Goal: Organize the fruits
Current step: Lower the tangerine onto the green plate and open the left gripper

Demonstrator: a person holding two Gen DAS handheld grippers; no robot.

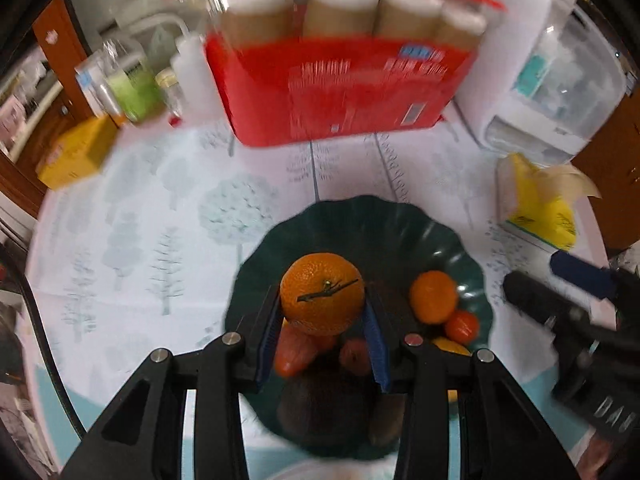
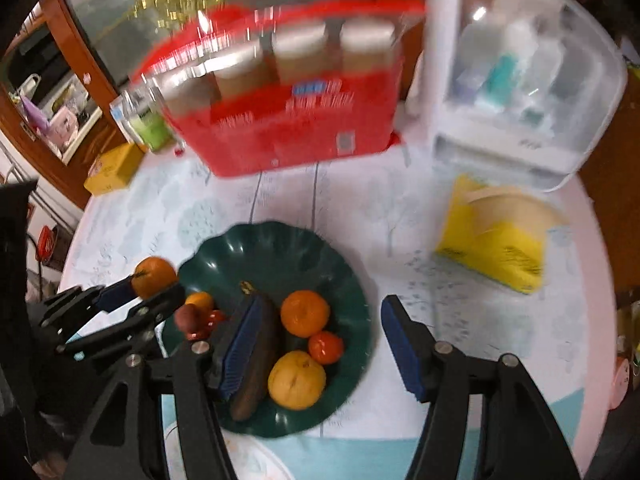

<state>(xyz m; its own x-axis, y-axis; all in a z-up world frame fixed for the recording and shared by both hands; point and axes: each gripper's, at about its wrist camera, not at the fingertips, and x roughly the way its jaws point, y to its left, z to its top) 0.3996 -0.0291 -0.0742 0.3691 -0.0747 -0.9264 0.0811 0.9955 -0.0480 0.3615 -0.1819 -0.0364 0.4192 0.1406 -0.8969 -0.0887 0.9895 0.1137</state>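
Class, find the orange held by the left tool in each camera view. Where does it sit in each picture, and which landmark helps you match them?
Left wrist view: the orange sits lower centre, clamped in the left tool above the green plate.
Right wrist view: it appears at the left edge, just beyond the plate's rim.
Shared landmark: the red basket at the table's far side.

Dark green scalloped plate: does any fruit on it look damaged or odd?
Yes. On the dark green scalloped plate, one long fruit, probably a banana, is dark brown beside the bright round orange fruit; it looks overripe.
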